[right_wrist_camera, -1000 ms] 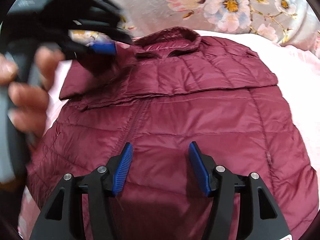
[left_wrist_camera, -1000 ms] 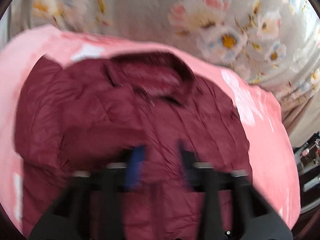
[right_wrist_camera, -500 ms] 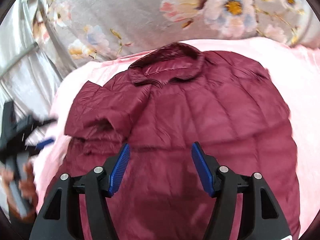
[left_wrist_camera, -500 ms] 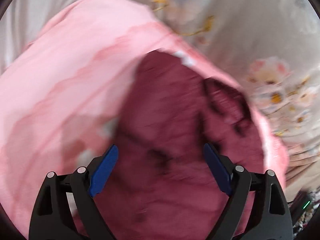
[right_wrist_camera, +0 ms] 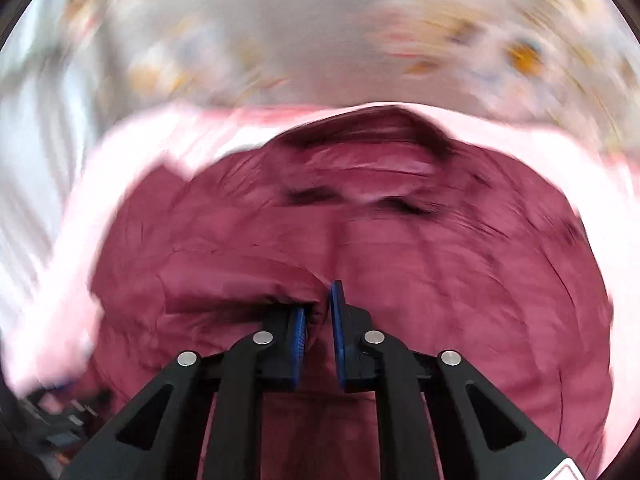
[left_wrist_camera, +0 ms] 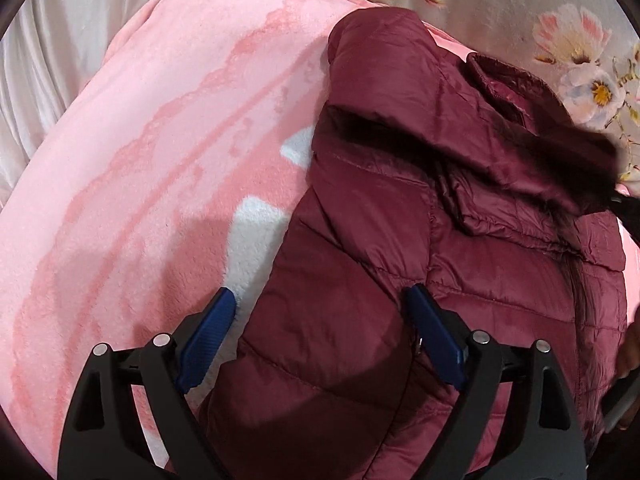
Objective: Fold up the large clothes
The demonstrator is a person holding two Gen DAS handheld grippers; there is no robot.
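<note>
A maroon quilted puffer jacket (left_wrist_camera: pixel 380 248) lies on a pink blanket (left_wrist_camera: pixel 160 140), collar toward the far side. My left gripper (left_wrist_camera: pixel 320 320) is open and empty, hovering over the jacket's left side edge. My right gripper (right_wrist_camera: pixel 318 320) is shut on a fold of the jacket's sleeve (right_wrist_camera: pixel 240 280), which lies across the jacket body (right_wrist_camera: pixel 440 280). The right wrist view is blurred by motion. In the left wrist view the sleeve (left_wrist_camera: pixel 480 148) stretches to the right in a blurred band.
A grey floral sheet (left_wrist_camera: pixel 520 12) lies beyond the pink blanket. White cloth (left_wrist_camera: pixel 40 60) shows at the far left. Dark clutter (right_wrist_camera: pixel 60 420) sits at the lower left of the right wrist view.
My right gripper has closed on the jacket's sleeve and is moving fast. My left gripper let go, opened wide and swung to the jacket's left edge.
</note>
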